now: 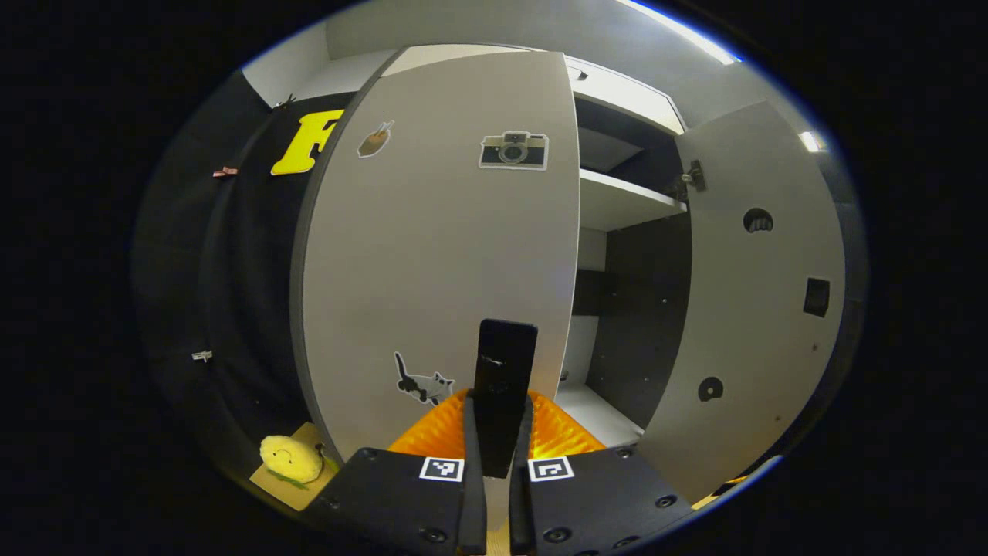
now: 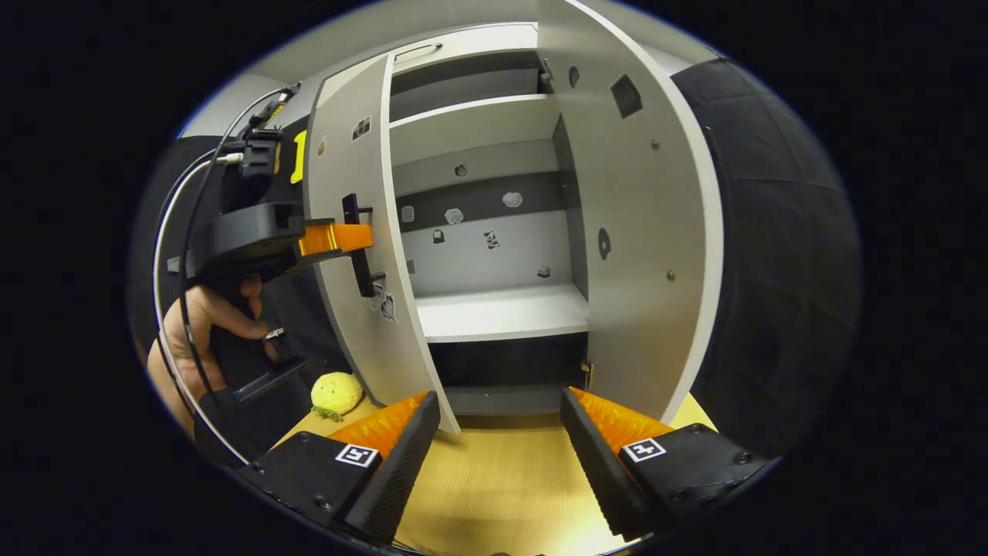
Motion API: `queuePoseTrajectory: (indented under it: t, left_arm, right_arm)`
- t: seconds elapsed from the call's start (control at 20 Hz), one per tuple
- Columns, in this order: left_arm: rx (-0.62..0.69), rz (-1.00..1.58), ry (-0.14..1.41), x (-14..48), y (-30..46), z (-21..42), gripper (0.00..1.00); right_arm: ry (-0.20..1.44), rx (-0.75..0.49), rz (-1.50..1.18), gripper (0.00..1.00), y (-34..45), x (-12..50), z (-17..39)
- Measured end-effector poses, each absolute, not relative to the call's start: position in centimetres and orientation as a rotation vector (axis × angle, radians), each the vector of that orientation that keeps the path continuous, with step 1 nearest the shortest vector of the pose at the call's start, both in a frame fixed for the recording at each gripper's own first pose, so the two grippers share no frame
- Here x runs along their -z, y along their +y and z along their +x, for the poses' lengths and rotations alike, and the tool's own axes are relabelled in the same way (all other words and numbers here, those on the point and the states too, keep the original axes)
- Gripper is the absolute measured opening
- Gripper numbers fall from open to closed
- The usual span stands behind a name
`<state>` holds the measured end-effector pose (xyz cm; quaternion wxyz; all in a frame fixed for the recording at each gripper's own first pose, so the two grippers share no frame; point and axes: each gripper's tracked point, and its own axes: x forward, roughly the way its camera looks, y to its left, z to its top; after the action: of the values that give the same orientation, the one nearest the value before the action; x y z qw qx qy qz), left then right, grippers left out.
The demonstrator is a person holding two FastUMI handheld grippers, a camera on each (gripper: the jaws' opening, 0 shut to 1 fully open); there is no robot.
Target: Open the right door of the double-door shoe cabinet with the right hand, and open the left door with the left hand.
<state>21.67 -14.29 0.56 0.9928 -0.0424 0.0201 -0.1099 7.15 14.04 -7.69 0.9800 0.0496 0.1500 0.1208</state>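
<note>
The grey left door (image 1: 432,255) stands partly open, with stickers on its face. Its black upright handle (image 1: 505,371) sits between the orange fingers of my left gripper (image 1: 500,413), which is shut on it. In the right gripper view the same left gripper (image 2: 364,238), held by a hand (image 2: 208,324), grips the handle (image 2: 356,247) on the left door (image 2: 347,216). The right door (image 2: 641,232) is swung wide open, inner face showing. My right gripper (image 2: 500,405) is open and holds nothing, low in front of the cabinet opening, apart from both doors.
Inside the cabinet are white shelves (image 2: 502,313) and a dark back wall. A yellow plush toy (image 2: 336,392) lies on the wooden floor (image 2: 494,479) left of the left door. Cables run from the left gripper. The right door (image 1: 756,309) stands off to my right.
</note>
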Motion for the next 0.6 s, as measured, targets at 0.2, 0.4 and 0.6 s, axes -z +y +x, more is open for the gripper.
queuePoseTrajectory:
  t: [0.2, 0.4, 0.6]
  left_arm:
    - [0.231, -0.123, 0.031, -0.6, -13.5, 21.1, 0.16]
    - [0.219, -0.145, 0.024, -0.8, -12.7, 20.6, 0.16]
    - [0.198, -0.119, 0.021, -0.8, -11.6, 19.8, 0.15]
  right_arm:
    - [0.301, -0.258, 0.084, 0.99, 15.8, 7.6, 6.7]
    - [0.304, -0.266, 0.083, 0.99, 17.3, 7.5, 6.1]
    - [0.313, -0.265, 0.080, 0.98, 18.4, 7.8, 5.3]
